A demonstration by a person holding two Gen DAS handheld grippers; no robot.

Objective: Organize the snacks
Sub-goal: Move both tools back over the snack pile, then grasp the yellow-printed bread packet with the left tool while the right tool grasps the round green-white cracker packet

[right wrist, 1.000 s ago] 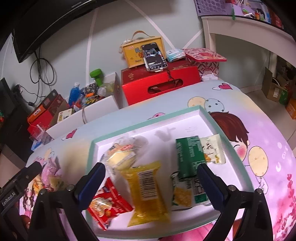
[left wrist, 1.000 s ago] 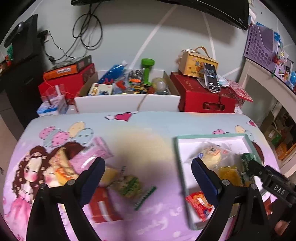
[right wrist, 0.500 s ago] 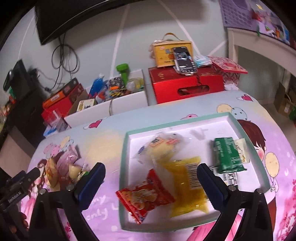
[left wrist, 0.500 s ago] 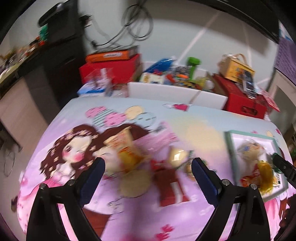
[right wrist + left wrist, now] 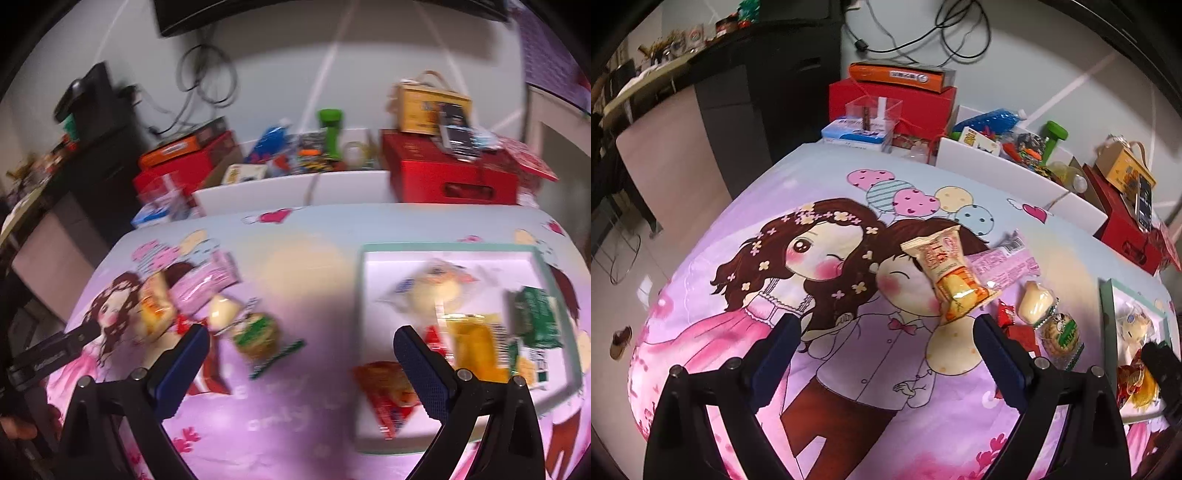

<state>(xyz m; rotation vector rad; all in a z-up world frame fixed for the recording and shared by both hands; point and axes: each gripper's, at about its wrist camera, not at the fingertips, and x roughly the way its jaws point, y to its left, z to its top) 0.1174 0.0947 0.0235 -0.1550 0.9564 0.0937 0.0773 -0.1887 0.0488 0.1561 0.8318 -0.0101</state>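
Observation:
Loose snacks lie on the cartoon tablecloth: an orange-and-cream packet (image 5: 947, 271), a pink packet (image 5: 1003, 264), a pale bun (image 5: 1036, 304), a round green-labelled cake (image 5: 1062, 334) and a red packet (image 5: 1015, 325). My left gripper (image 5: 886, 354) is open and empty, hovering just left of and short of them. The white tray with a teal rim (image 5: 452, 248) holds several snacks, among them a yellow packet (image 5: 474, 345), a green packet (image 5: 537, 321) and a red packet (image 5: 391, 393). My right gripper (image 5: 301, 362) is open and empty, over the cloth between the loose snacks and the tray.
Behind the table stand a white box of toys (image 5: 295, 188), red boxes (image 5: 448, 177) and a clear box on tissues (image 5: 871, 114). A dark cabinet (image 5: 768, 85) stands far left. The table's left edge drops to the floor (image 5: 639, 269).
My left gripper has swung left, from the tray side to the loose snacks and the girl picture. My right gripper has also swung left, off the tray towards the middle of the table.

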